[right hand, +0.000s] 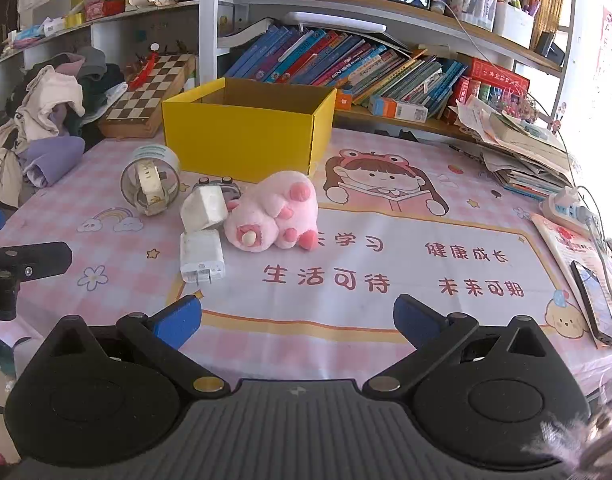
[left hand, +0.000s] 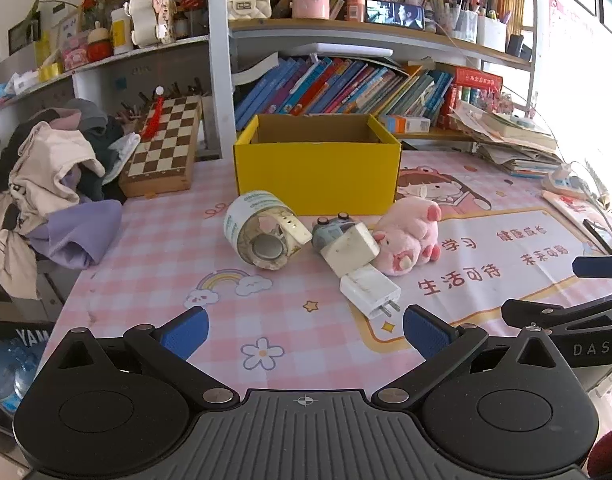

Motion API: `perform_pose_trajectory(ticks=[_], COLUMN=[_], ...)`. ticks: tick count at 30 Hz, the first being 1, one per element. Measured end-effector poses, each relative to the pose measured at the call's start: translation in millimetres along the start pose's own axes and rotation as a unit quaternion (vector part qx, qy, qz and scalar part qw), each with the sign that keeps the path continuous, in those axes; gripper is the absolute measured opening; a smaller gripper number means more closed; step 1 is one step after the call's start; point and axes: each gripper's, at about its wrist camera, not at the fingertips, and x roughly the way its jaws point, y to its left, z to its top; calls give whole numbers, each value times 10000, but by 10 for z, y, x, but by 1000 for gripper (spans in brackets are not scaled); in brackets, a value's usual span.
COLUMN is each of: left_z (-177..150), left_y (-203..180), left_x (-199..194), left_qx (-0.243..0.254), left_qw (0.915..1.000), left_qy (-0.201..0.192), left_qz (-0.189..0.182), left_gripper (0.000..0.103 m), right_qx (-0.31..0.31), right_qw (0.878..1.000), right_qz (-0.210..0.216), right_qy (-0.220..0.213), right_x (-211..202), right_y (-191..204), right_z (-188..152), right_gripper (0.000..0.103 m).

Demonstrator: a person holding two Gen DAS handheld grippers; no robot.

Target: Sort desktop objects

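Observation:
An open yellow box [left hand: 317, 176] [right hand: 241, 140] stands on the pink desk mat. In front of it lie a tape roll with a watch strap in it [left hand: 261, 236] [right hand: 150, 186], a small toy car [left hand: 332, 228] [right hand: 217, 184], two white chargers [left hand: 350, 249] [left hand: 370, 290] [right hand: 203, 208] [right hand: 201, 256] and a pink plush pig [left hand: 408, 236] [right hand: 275, 212]. My left gripper [left hand: 306, 330] is open and empty, short of the chargers. My right gripper [right hand: 297, 320] is open and empty, nearer than the pig.
A chessboard [left hand: 165, 144] and a pile of clothes [left hand: 45, 192] lie at the left. Bookshelves stand behind the box. Stacked papers [right hand: 522, 148], a power strip [right hand: 566, 206] and a phone [right hand: 596, 308] lie at the right. The right gripper's body [left hand: 566, 320] shows in the left wrist view.

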Motion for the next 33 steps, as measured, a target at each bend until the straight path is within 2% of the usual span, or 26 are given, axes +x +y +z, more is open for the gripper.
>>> perform_pose_trajectory(ticks=[11,18,33], left_z=[-6,6,-22], left_y=[-64,-42,-59], left_x=[-7,0,75], left_qx=[-2,-8,4], left_qw=[9998,9996,9985], left_qy=[217,230,492], left_qz=[-2,-177,-244], left_gripper=[103,103,103], right_qx=[-4,23,-6], right_qw=[10000,10000,9998], right_qz=[6,-14,74], right_qy=[13,51,210], right_x=[-21,-12,52], right_y=[-12,-31,-14], right_z=[-17,-26,-3], right_gripper=[103,103,103])
